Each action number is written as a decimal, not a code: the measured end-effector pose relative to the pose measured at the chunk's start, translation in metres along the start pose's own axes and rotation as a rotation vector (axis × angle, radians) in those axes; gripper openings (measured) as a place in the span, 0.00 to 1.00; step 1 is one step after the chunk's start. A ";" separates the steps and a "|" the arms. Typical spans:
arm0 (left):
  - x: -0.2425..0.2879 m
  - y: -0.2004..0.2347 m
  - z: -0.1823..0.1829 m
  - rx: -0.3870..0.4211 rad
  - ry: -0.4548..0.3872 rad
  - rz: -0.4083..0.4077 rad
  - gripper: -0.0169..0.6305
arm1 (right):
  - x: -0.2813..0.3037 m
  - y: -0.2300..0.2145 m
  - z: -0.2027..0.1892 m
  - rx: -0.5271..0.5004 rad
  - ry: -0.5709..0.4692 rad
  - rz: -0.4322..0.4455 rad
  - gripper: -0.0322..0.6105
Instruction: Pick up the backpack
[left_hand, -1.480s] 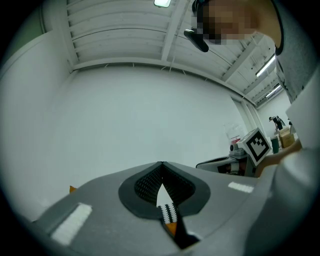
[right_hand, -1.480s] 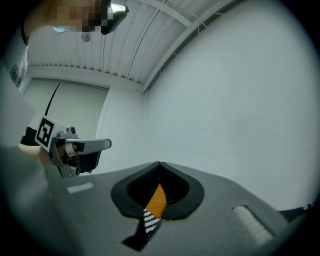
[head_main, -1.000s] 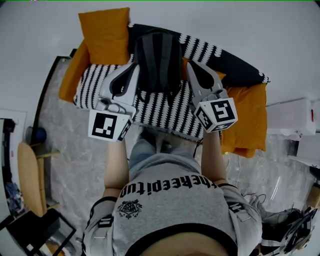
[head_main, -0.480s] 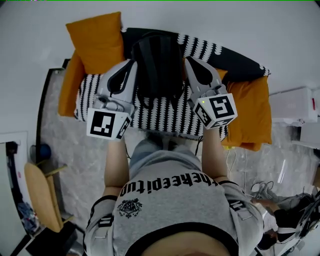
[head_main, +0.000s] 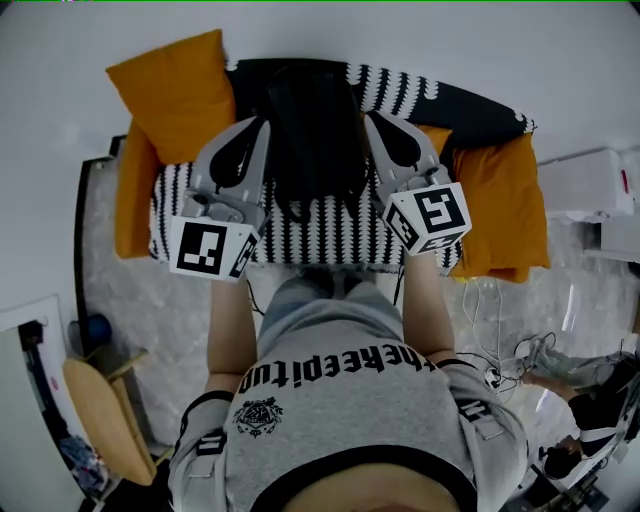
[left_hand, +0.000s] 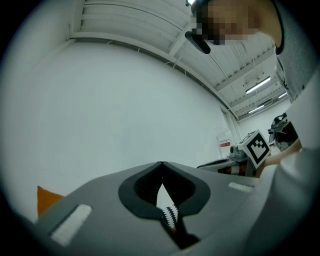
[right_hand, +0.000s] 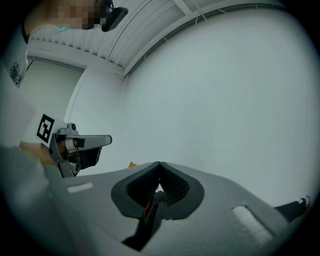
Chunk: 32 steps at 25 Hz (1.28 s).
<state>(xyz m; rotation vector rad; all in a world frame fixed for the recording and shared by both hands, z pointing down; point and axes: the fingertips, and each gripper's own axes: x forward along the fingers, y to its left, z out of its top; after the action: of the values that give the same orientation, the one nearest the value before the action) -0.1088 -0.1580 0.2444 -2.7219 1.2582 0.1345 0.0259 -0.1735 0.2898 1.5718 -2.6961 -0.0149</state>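
Observation:
A black backpack (head_main: 315, 130) lies on a sofa draped in a black-and-white striped blanket (head_main: 330, 225), in the middle of the head view. My left gripper (head_main: 260, 122) reaches along the backpack's left side and my right gripper (head_main: 370, 118) along its right side, so the bag sits between them. Whether either one touches the bag I cannot tell. In the left gripper view the left gripper (left_hand: 162, 164) has its tips meeting, with nothing held. The right gripper (right_hand: 159, 163) is likewise shut and empty. Both gripper views face a white wall, and the backpack is hidden in them.
Orange cushions sit at the sofa's left (head_main: 175, 95) and right (head_main: 505, 200) ends. White boxes (head_main: 590, 185) stand at the right edge. A wooden chair (head_main: 100, 410) is at the lower left, and cables (head_main: 500, 350) lie on the marbled floor. A white wall runs behind the sofa.
Both grippers have moved forward over the sofa along the backpack's two sides, toward the wall. Their jaws have stayed shut and the backpack has not moved.

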 end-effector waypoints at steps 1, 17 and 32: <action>0.002 0.003 -0.002 -0.006 0.003 -0.009 0.05 | 0.003 0.000 -0.002 0.002 0.006 -0.008 0.05; 0.024 0.024 -0.038 -0.079 0.044 -0.087 0.05 | 0.015 0.000 -0.043 0.035 0.115 -0.082 0.05; 0.055 0.019 -0.079 -0.115 0.122 -0.035 0.05 | 0.035 -0.038 -0.092 0.067 0.239 -0.021 0.05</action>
<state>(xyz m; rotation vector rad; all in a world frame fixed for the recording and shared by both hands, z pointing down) -0.0863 -0.2244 0.3130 -2.8883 1.2705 0.0388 0.0439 -0.2223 0.3820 1.5106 -2.5203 0.2489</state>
